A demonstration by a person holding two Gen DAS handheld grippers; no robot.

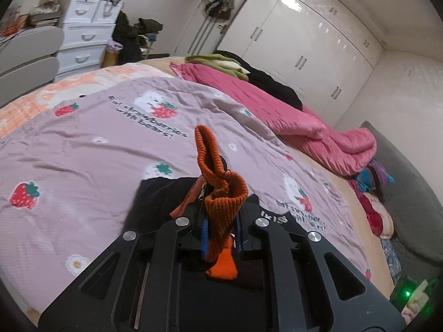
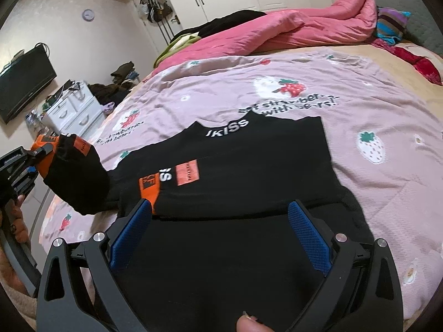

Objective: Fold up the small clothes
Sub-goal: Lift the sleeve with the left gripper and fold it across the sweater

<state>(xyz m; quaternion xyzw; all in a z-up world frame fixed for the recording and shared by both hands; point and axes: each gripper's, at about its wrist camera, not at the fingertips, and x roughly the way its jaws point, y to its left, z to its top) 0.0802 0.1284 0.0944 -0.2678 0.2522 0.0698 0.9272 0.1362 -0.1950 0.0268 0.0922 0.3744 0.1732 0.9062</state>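
A small black top with white lettering and orange patches lies on the lilac strawberry bedspread. My left gripper is shut on the top's orange ribbed sleeve cuff, which sticks up between the fingers; the black body lies below. In the right wrist view the left gripper holds that sleeve lifted at the far left. My right gripper is open and empty, its blue pads over the near part of the top.
A pink quilt and dark clothes lie heaped along the bed's far side. White drawers stand beyond the bed, white wardrobes behind. A TV hangs on the wall.
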